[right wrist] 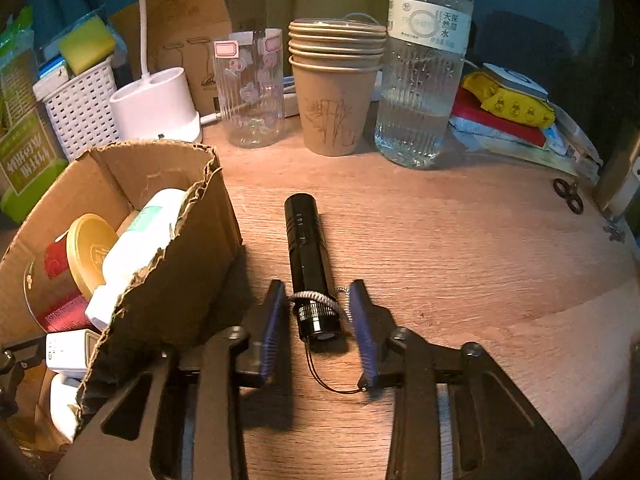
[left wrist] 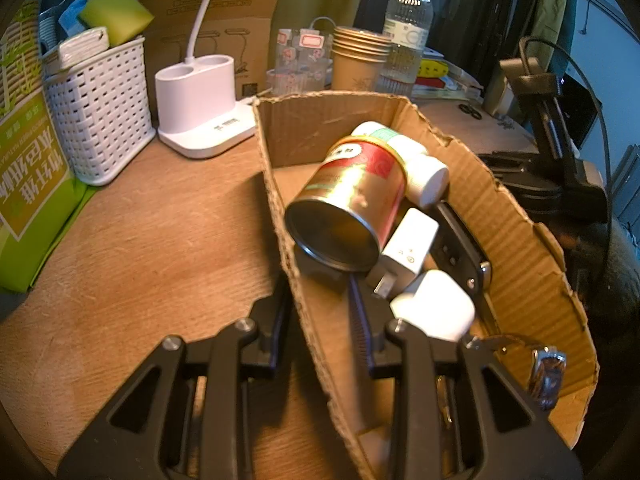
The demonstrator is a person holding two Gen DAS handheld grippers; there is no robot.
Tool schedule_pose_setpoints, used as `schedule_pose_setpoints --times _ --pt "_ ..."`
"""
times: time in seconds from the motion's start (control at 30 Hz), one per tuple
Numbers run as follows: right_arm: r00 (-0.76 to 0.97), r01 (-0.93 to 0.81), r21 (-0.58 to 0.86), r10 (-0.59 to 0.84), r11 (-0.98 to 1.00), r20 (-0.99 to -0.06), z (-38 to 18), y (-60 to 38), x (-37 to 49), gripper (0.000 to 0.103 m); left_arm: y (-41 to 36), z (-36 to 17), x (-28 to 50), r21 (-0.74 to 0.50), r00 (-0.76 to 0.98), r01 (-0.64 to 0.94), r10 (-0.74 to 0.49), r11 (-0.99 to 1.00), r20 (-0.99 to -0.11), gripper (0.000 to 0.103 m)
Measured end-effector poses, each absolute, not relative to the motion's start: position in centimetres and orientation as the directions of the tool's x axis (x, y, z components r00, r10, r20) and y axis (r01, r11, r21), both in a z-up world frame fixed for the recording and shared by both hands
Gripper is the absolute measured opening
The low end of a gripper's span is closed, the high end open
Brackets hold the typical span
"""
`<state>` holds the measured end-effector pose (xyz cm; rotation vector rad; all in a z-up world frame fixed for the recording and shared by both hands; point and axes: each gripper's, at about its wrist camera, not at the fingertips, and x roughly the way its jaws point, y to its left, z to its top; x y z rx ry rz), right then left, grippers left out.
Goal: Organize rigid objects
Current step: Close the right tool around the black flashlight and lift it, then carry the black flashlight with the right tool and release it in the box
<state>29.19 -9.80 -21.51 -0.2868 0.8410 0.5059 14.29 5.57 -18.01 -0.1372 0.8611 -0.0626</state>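
Observation:
A torn cardboard box (left wrist: 520, 248) stands on the wooden table; it also shows in the right wrist view (right wrist: 188, 264). It holds a red-and-gold tin (left wrist: 352, 200), a white bottle (left wrist: 420, 164), a white charger (left wrist: 404, 252), a white adapter (left wrist: 436, 308) and a black object (left wrist: 460, 240). My left gripper (left wrist: 320, 300) straddles the box's left wall (left wrist: 288, 248), one finger inside and one outside, closed on the wall. A black flashlight (right wrist: 308, 256) lies on the table right of the box. My right gripper (right wrist: 320, 320) is open, its fingers either side of the flashlight's near end.
At the back stand a white lamp base (right wrist: 156, 108), a white basket (left wrist: 100, 108), a clear cup (right wrist: 252, 92), stacked paper cups (right wrist: 336, 84) and a water bottle (right wrist: 424, 64). Packets (right wrist: 512, 108) lie at the back right. A green package (left wrist: 28, 188) stands at the left.

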Motion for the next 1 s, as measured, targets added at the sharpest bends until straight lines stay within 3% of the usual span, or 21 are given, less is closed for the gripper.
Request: schedule_pose_setpoints --times 0.07,1.0 --pt "0.563 -0.533 -0.053 0.307 0.845 -0.767 -21.5 -9.7 29.1 0.024 5.6 -18.0 14.3 -0.146 0.65 0.0 -0.11 0.989 -0.751 0.03" --pt "0.72 -0.496 -0.14 0.316 0.857 -0.618 -15.0 -11.2 22.5 0.023 5.6 -18.0 14.3 -0.146 0.65 0.0 -0.11 0.989 -0.752 0.03"
